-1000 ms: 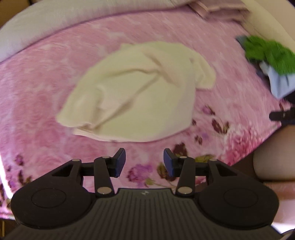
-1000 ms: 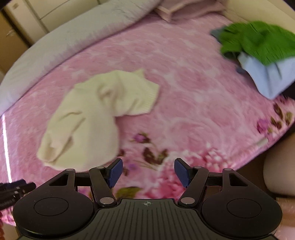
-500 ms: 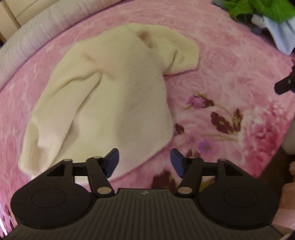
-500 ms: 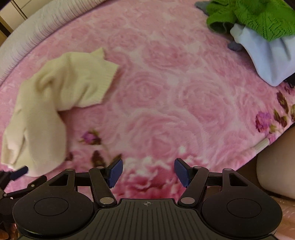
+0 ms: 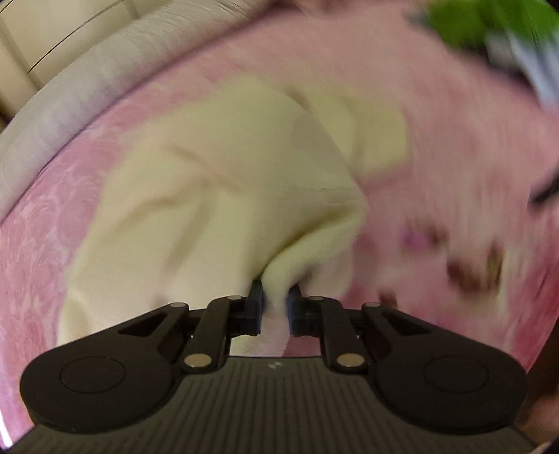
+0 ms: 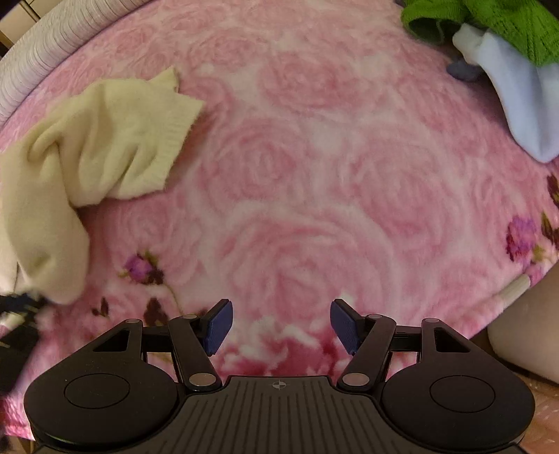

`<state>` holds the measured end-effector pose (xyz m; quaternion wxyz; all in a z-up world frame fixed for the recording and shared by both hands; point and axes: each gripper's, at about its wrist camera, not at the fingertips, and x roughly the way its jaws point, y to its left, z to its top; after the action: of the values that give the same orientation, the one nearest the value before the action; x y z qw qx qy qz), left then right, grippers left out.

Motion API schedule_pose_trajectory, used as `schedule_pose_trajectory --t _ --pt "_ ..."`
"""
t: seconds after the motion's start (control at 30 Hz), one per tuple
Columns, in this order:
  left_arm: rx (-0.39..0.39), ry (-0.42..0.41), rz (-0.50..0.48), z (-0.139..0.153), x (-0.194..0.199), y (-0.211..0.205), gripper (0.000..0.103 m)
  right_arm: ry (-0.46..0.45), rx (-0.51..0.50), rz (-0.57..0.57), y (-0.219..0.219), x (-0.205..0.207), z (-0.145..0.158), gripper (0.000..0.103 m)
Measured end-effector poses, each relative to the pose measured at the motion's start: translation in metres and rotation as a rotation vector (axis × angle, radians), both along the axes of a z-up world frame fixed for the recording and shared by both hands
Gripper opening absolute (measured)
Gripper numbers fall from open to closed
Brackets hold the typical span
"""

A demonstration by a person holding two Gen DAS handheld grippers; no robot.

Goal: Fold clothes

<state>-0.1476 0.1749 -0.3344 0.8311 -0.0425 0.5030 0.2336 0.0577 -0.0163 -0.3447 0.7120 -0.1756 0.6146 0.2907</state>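
A crumpled cream sweater (image 5: pixel 227 174) lies on the pink rose blanket (image 5: pixel 454 122). My left gripper (image 5: pixel 276 297) is at its near edge with the jaws closing, and a bunched fold of cream cloth is pinched between the pads. The left wrist view is blurred. In the right wrist view the same sweater (image 6: pixel 104 139) is at the left. There my right gripper (image 6: pixel 281 321) hangs open low over bare blanket (image 6: pixel 314 174), well to the right of the sweater, with nothing between its blue pads (image 6: pixel 218 326).
A green knit garment (image 6: pixel 506 21) and a light blue one (image 6: pixel 517 104) are piled at the far right of the bed. A grey ribbed quilt (image 6: pixel 42 45) runs along the far left. The blanket's near edge drops off at the lower right.
My left gripper came down onto the sweater's near edge and its jaws narrowed onto a fold of it. My right gripper sank closer to the blanket and stayed open.
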Motion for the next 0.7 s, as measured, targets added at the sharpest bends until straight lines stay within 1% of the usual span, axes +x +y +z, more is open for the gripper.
schedule_pose_trajectory --t 0.07,0.13,0.17,0.23,0.3,0.33,0.37,0.43,0.47,0.5,0.57,0.63,0.7 --pt "-0.030 -0.109 0.062 0.042 -0.011 0.039 0.011 -0.015 0.001 0.001 0.012 0.002 0.004 0.066" --pt "-0.020 -0.239 0.148 0.089 -0.031 0.092 0.010 -0.036 0.007 0.001 0.028 0.003 0.009 0.066" --pt "-0.011 -0.301 0.195 0.112 -0.043 0.119 0.010 -0.044 0.009 0.002 0.037 0.004 0.011 0.066" --pt "-0.051 -0.437 0.327 0.149 -0.075 0.184 0.010 -0.065 0.024 0.003 0.057 0.001 0.017 0.066" --pt "0.004 -0.511 0.432 0.175 -0.108 0.239 0.009 -0.085 0.040 0.007 0.080 -0.005 0.024 0.066" --pt "0.047 -0.520 0.487 0.186 -0.121 0.262 0.009 -0.096 0.049 0.009 0.093 -0.009 0.028 0.066" --pt "0.068 -0.533 0.550 0.192 -0.140 0.286 0.009 -0.105 0.060 0.011 0.107 -0.016 0.033 0.066" --pt "0.062 -0.554 0.720 0.192 -0.190 0.337 0.010 -0.114 0.083 0.018 0.130 -0.028 0.039 0.066" --pt "0.057 -0.545 0.811 0.185 -0.217 0.361 0.010 -0.116 0.095 0.022 0.144 -0.037 0.041 0.066" --pt "0.055 -0.489 0.912 0.174 -0.244 0.388 0.011 -0.114 0.100 0.025 0.157 -0.047 0.041 0.066" --pt "0.021 -0.340 1.050 0.147 -0.289 0.422 0.005 -0.089 0.102 0.036 0.184 -0.068 0.036 0.066" --pt "-0.036 -0.278 1.024 0.124 -0.324 0.429 0.008 -0.062 0.102 0.062 0.208 -0.089 0.029 0.066" --pt "-0.072 -0.189 0.924 0.101 -0.333 0.413 0.008 -0.052 0.103 0.117 0.235 -0.112 0.022 0.066"
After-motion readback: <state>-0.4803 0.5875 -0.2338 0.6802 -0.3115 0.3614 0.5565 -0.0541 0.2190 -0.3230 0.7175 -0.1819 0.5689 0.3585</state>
